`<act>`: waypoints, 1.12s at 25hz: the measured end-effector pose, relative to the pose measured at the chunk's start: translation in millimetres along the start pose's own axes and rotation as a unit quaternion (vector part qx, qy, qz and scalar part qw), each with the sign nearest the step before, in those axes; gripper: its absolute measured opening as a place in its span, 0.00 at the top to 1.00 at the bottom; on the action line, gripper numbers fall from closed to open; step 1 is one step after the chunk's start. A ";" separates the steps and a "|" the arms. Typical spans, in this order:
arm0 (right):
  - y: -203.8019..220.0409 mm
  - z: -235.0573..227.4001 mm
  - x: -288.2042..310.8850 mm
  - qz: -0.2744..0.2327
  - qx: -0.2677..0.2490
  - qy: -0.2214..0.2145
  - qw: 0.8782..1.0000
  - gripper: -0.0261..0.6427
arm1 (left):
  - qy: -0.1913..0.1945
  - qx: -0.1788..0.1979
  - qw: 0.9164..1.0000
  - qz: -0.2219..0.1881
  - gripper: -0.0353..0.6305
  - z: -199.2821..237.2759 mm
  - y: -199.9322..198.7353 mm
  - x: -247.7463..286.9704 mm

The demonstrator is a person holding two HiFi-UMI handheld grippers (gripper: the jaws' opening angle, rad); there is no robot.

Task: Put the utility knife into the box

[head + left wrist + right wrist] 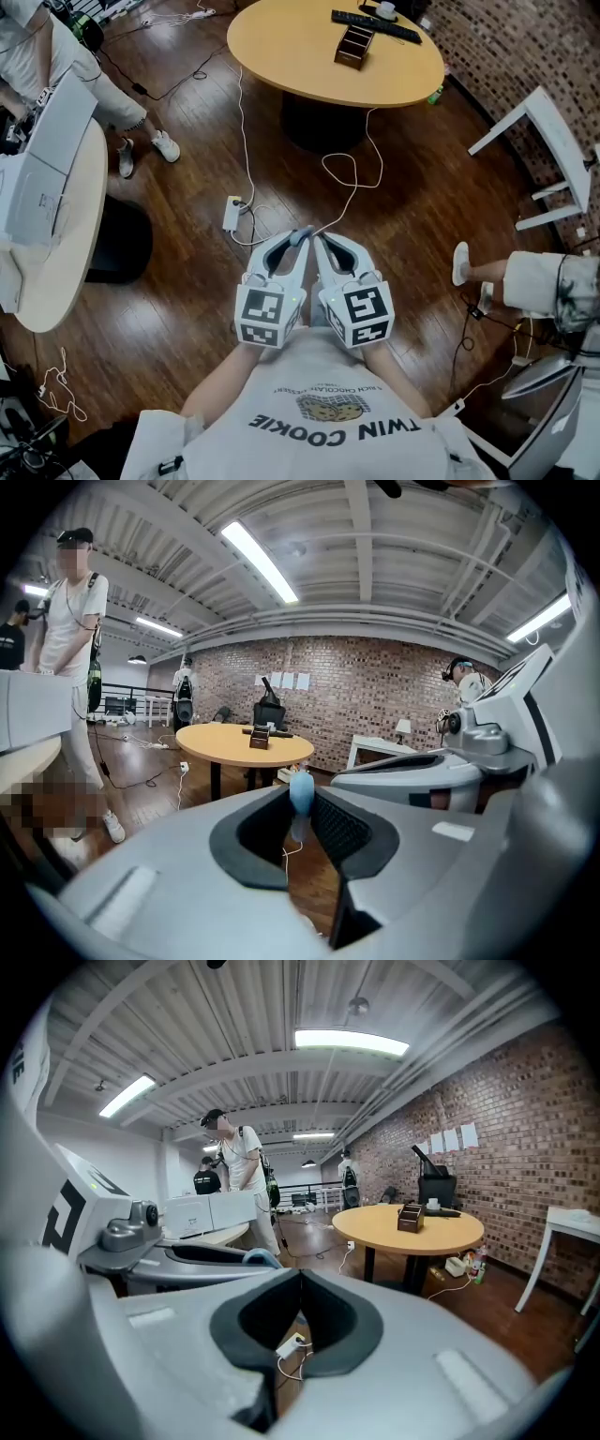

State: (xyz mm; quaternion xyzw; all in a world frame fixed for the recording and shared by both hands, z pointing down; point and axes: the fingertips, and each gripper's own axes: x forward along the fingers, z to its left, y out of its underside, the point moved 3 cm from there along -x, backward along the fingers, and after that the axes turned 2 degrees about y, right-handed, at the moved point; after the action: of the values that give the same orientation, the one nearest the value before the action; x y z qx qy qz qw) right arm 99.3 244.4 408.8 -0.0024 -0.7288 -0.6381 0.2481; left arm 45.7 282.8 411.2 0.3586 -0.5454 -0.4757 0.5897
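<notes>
A slim blue-handled utility knife stands upright between the pads of my left gripper, which is shut on it. In the head view both grippers are held close together in front of my chest, the left gripper with the knife's blue tip at its end. My right gripper is beside it, and its jaws meet at the tips with nothing between them. The brown box stands on a round wooden table some way ahead, also seen as the box and the box.
A black bar and a white cup lie behind the box. A power strip and white cables cross the wooden floor between me and the table. A second round table is at left, a white table and a seated person at right.
</notes>
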 end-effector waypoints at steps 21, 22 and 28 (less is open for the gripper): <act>-41.3 -169.4 107.4 0.000 0.029 -0.032 0.999 0.96 | -0.019 0.017 0.999 0.024 0.84 22.0 -62.9 193.4; -44.1 -179.1 111.3 -0.001 0.031 -0.032 0.999 0.96 | -0.019 0.017 0.999 0.026 0.84 21.4 -66.2 202.9; -54.9 -224.3 128.3 0.000 0.033 -0.038 0.999 0.96 | -0.024 0.023 0.999 0.028 0.84 20.3 -83.3 251.6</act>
State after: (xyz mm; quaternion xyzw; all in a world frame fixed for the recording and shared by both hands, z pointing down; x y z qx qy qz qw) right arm 49.6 -14.8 418.6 -0.0183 -0.7587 -0.6131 0.2195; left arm -0.4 21.0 411.7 0.3453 -0.5797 -0.4548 0.5813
